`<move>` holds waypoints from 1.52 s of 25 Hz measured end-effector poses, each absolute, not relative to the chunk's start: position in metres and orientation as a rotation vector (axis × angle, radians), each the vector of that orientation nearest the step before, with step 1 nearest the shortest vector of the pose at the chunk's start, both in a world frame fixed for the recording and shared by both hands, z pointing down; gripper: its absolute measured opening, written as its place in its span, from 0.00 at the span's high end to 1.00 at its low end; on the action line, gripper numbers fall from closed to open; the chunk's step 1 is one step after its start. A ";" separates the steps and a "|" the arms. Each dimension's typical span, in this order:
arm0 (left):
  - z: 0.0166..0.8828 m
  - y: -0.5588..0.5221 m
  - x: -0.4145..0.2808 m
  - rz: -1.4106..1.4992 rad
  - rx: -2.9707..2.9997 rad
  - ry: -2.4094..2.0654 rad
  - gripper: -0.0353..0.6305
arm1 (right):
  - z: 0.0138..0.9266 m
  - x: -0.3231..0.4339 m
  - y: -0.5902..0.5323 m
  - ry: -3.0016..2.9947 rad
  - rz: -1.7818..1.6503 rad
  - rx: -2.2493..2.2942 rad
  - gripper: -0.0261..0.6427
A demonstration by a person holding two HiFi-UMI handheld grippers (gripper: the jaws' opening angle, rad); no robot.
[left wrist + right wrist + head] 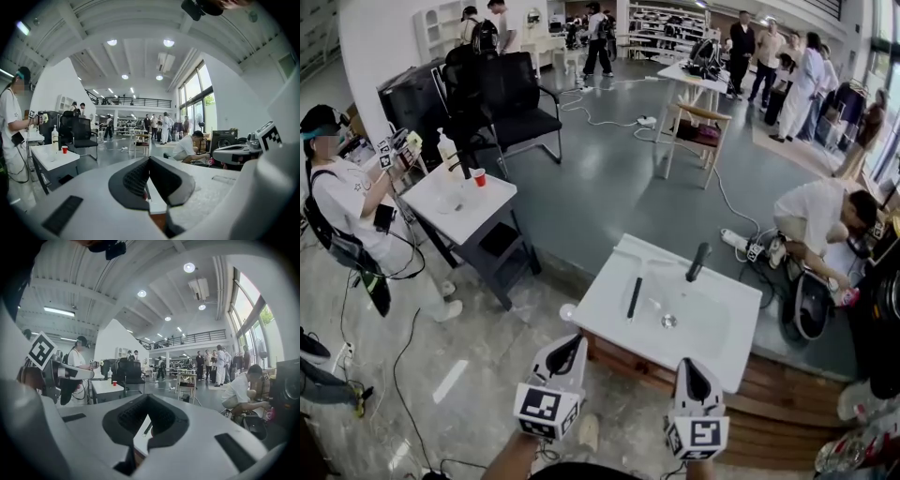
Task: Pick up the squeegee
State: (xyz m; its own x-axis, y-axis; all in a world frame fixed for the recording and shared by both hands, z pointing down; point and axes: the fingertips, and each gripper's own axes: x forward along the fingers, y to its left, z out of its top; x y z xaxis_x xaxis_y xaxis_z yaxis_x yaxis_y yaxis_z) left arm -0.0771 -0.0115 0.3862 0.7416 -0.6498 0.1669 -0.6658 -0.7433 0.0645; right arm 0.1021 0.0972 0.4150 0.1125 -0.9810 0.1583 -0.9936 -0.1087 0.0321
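Observation:
The squeegee [634, 298] is a thin black bar lying flat on the left half of a white sink top [609, 319]. A black faucet [697, 262] stands at the sink's back and a drain [669, 321] sits in its basin. Both grippers hang side by side just short of the sink's near edge, pointing at it. My left gripper [571, 343] has its pads together with nothing between them [149, 160]. My right gripper [690, 367] is likewise shut and empty [149, 397]. In the right gripper view, the squeegee [147, 429] shows below the pads.
The sink rests on a wooden base [769, 394]. To the left stand a small white table [441, 217] with a red cup [479, 176] and a person [342, 202] holding grippers. A person [816, 220] crouches at the right. Cables cross the floor; a black chair [511, 98] stands behind.

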 end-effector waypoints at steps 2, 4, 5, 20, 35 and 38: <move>0.388 -0.029 -0.075 0.203 2.823 -1.051 0.94 | 0.415 0.102 0.082 -1.988 0.150 2.256 0.96; 0.389 -0.045 -0.073 0.208 2.823 -1.030 0.94 | 0.414 0.102 0.067 -1.974 0.155 2.265 0.96; 0.390 -0.052 -0.072 0.211 2.824 -1.020 0.94 | 0.414 0.102 0.060 -1.967 0.157 2.271 0.96; 0.420 -0.136 -0.055 0.247 2.829 -0.952 0.94 | 0.444 0.110 -0.021 -1.921 0.221 2.304 0.96; 0.468 -0.192 -0.001 0.310 2.728 -1.055 0.94 | 0.503 0.168 -0.105 -2.013 0.387 2.146 0.96; 0.475 -0.203 0.011 0.324 2.685 -1.098 0.94 | 0.518 0.181 -0.123 -2.047 0.437 2.081 0.96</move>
